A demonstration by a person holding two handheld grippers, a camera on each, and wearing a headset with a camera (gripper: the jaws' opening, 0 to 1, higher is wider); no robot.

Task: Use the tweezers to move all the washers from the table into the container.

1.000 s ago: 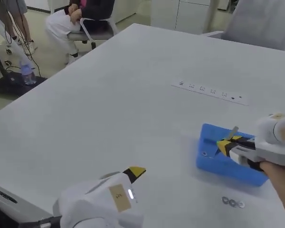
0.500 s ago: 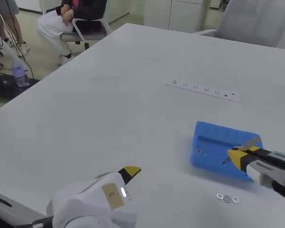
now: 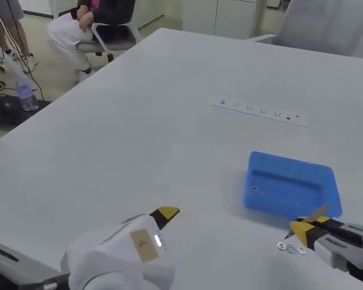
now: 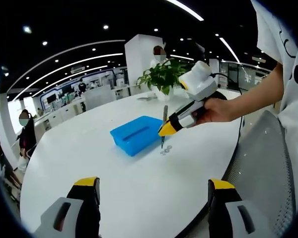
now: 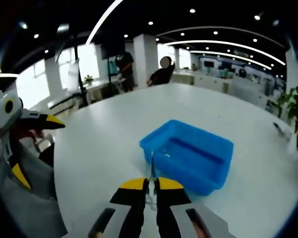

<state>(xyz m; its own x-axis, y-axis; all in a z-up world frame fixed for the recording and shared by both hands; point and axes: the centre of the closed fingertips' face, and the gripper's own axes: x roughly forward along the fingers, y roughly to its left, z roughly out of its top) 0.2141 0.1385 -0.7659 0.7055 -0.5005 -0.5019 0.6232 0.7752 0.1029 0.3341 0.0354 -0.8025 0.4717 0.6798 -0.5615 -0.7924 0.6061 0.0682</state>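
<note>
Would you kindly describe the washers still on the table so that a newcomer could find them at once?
On the big white table, find the blue container toward the person's right side. Just in front of its near edge, beside the tip of the tweezers, three small silver washers lie in a short row. Unlike the single ring inside the container, they rest on bare tabletop.

White socket strip (image 3: pixel 258 112) lying flat; person (image 3: pixel 88 21) seated on a chair (image 3: pixel 118 37), bottle (image 3: pixel 25 96) upright on the floor (image 3: pixel 57 75) nearby; grey chair (image 3: pixel 333 27); potted plant (image 4: pixel 164 77)
</note>
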